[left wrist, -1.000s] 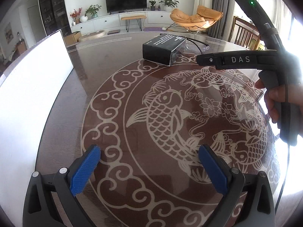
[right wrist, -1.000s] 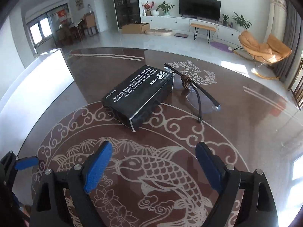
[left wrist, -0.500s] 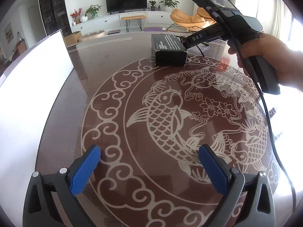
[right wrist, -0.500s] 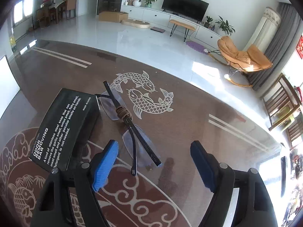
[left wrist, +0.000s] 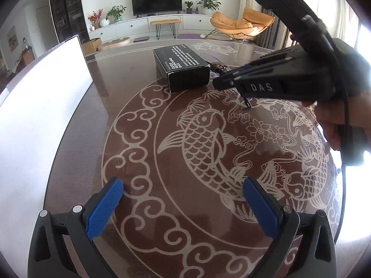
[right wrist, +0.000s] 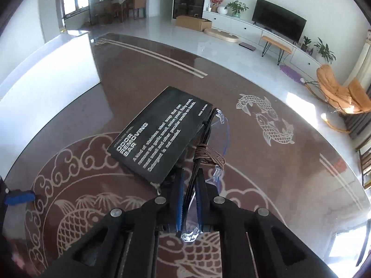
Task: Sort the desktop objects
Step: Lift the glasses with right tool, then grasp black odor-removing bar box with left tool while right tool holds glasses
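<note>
Dark brown glossy table top [left wrist: 129, 97], inlaid with pale koi, cloud scrolls and concentric rings; a smaller twin-fish medallion [right wrist: 266, 118] beyond the black box [right wrist: 160, 132], toward the far edge. Black box printed "ODOR REMOVING BAR", flat on the table at the far rim of the large ring. Left of the box, an upright white panel [left wrist: 44, 97] along the table edge.

Clear safety glasses [right wrist: 218, 139] with black temples, folded and bound by a wound brown cord, just right of the box and touching its side. Right gripper [right wrist: 189, 199] drawn together on the glasses: blue pads pressed on the black temples and clear lens, the jaws having just closed. Seen from the left wrist, same gripper [left wrist: 222, 82] right of the box, carried by a hand [left wrist: 334, 120] at the frame edge.

Left gripper [left wrist: 183, 206] spread wide, nothing between the blue pads, above the ring pattern well nearer than the box.

Behind the box: pale polished floor, white low cabinet with a television [left wrist: 156, 1], potted plants, a wooden bench, an orange lounge chair [left wrist: 241, 22], dark shelving at left.
</note>
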A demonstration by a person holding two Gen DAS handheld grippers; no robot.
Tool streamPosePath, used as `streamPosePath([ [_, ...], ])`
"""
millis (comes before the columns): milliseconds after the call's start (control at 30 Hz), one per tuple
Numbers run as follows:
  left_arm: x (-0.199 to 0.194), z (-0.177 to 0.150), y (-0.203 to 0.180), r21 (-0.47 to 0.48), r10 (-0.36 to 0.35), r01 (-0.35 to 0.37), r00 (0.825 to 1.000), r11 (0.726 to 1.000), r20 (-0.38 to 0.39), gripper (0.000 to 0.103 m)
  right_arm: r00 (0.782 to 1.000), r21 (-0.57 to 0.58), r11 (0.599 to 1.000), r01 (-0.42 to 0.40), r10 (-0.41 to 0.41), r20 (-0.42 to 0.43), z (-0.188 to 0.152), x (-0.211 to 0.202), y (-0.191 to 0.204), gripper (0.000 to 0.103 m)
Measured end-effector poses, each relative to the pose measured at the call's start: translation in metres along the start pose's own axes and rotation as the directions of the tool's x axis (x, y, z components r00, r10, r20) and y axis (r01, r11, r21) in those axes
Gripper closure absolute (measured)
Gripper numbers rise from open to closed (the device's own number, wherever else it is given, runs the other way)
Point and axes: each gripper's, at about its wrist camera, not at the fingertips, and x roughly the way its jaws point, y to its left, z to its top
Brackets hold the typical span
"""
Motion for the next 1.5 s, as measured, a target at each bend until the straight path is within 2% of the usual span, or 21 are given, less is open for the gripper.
streamPosePath([
  [133, -0.010, -0.014, 0.001, 0.012, -0.009, 0.009, 1.000, 1.000, -0.002, 0.000, 0.996, -0.065, 0.994, -0.089, 0.088, -0.008, -0.046, -0.029, 0.052, 0.093],
  [233, -0.024, -0.034, 0.004, 0.013, -0.011, 0.011, 1.000, 1.000, -0.001, 0.000, 0.997, -0.013, 0.997, -0.073, 0.073, -0.003, -0.084, -0.052, 0.065, 0.094],
  [300, -0.033, -0.046, 0.007, 0.011, -0.010, 0.010, 1.000, 1.000, 0.001, 0.000, 0.997, 0.071, 0.995, -0.076, 0.074, 0.021, -0.107, -0.071, 0.059, 0.094],
  [367, -0.037, -0.053, 0.009, 0.007, -0.008, 0.008, 1.000, 1.000, 0.001, 0.000, 0.989, 0.181, 0.974, -0.137, 0.124, 0.080, -0.126, -0.095, 0.044, 0.094],
  [433, -0.037, -0.053, 0.010, 0.007, -0.007, 0.007, 1.000, 1.000, 0.001, 0.000, 0.977, 0.322, 0.924, -0.205, 0.171, 0.131, -0.147, -0.112, 0.024, 0.093],
  [500, -0.036, -0.053, 0.011, 0.006, -0.006, 0.006, 1.000, 1.000, 0.000, 0.000, 0.978, 0.435, 0.878, -0.198, 0.145, 0.152, -0.165, -0.125, 0.004, 0.090],
  [533, -0.037, -0.054, 0.011, 0.006, -0.006, 0.006, 1.000, 1.000, 0.001, 0.000, 0.981, 0.456, 0.871, -0.181, 0.128, 0.144, -0.168, -0.130, -0.003, 0.087],
  [667, -0.037, -0.055, 0.011, 0.005, -0.006, 0.006, 1.000, 1.000, 0.001, 0.000, 0.990, 0.406, 0.905, -0.126, 0.089, 0.107, -0.166, -0.141, -0.006, 0.046],
  [700, -0.037, -0.055, 0.011, 0.006, -0.006, 0.006, 1.000, 1.000, 0.001, 0.000, 0.990, 0.393, 0.912, -0.122, 0.085, 0.109, -0.163, -0.142, -0.001, 0.041],
  [867, -0.037, -0.055, 0.011, 0.006, -0.006, 0.006, 1.000, 1.000, 0.001, 0.000, 0.987, 0.343, 0.928, -0.145, 0.111, 0.116, -0.135, -0.123, 0.032, 0.040],
  [967, -0.037, -0.055, 0.011, 0.006, -0.007, 0.007, 1.000, 1.000, 0.001, 0.000, 0.999, 0.274, 0.961, -0.037, 0.026, 0.042, -0.120, -0.097, 0.057, 0.040],
  [1067, -0.037, -0.055, 0.011, 0.005, -0.007, 0.007, 1.000, 1.000, 0.002, 0.000, 0.999, 0.258, 0.965, 0.036, -0.033, -0.017, -0.119, -0.075, 0.065, 0.040],
  [1167, -0.037, -0.056, 0.011, 0.005, -0.008, 0.008, 1.000, 1.000, 0.002, 0.000, 0.998, 0.231, 0.971, 0.059, -0.062, 0.005, -0.124, -0.075, 0.065, 0.038],
  [1233, -0.038, -0.057, 0.011, 0.006, -0.010, 0.010, 1.000, 1.000, 0.000, 0.000, 0.998, 0.241, 0.969, 0.047, -0.055, 0.028, -0.128, -0.078, 0.061, 0.034],
  [1300, -0.037, -0.054, 0.012, 0.019, -0.020, 0.020, 1.000, 1.000, -0.009, 0.000, 0.996, 0.239, 0.969, 0.058, -0.071, 0.048, -0.133, -0.079, 0.059, 0.019],
  [1367, -0.034, -0.048, 0.017, 0.027, -0.025, 0.025, 0.999, 0.999, -0.029, 0.000, 0.997, 0.268, 0.962, 0.050, -0.064, 0.040, -0.135, -0.080, 0.052, 0.015],
  [1433, -0.028, -0.036, 0.024, -0.011, -0.020, 0.020, 0.999, 1.000, -0.045, 0.000, 0.997, 0.254, 0.965, 0.057, -0.068, 0.033, -0.135, -0.079, 0.054, 0.007],
  [1467, -0.023, -0.027, 0.028, -0.044, -0.046, 0.044, 0.998, 0.998, -0.046, 0.000, 0.997, 0.248, 0.966, 0.072, -0.078, 0.014, -0.135, -0.076, 0.055, 0.000],
  [1500, -0.020, -0.017, 0.033, -0.088, -0.103, 0.099, 0.994, 0.991, -0.038, 0.000, 0.997, 0.262, 0.963, 0.066, -0.071, 0.012, -0.137, -0.075, 0.052, 0.000],
])
